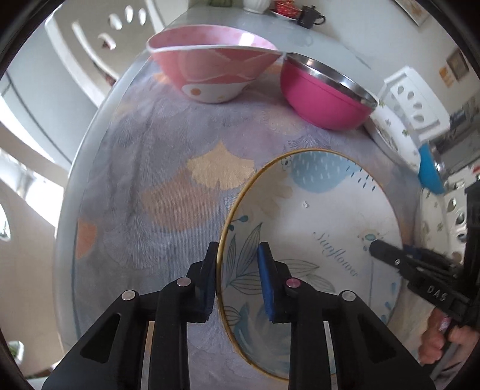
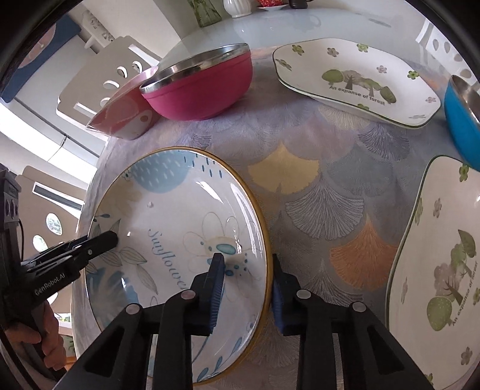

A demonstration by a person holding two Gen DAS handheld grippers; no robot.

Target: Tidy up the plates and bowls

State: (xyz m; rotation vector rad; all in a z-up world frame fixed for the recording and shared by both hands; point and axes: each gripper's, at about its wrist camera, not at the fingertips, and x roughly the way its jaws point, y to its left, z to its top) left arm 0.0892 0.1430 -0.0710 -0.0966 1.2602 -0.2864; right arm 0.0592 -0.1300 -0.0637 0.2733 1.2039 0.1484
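A round "Sunflower" plate (image 1: 324,222) with a gold rim lies on the patterned cloth; it also shows in the right wrist view (image 2: 180,216). My left gripper (image 1: 238,255) straddles its left rim, one finger inside and one outside, jaws apart with a gap on both sides. My right gripper (image 2: 247,267) straddles the opposite rim the same way. Behind stand a pale pink bowl (image 1: 213,72) and a magenta steel-lined bowl (image 1: 324,99). Two white "forest" plates (image 2: 357,81) (image 2: 441,270) and a blue bowl (image 2: 462,120) lie to the right.
White chairs (image 1: 99,45) stand around the table. A black mug (image 1: 309,16), a white vase (image 2: 237,7) and a red dish sit at the far end of the table. The cloth between the plates shows a bare patch (image 2: 315,186).
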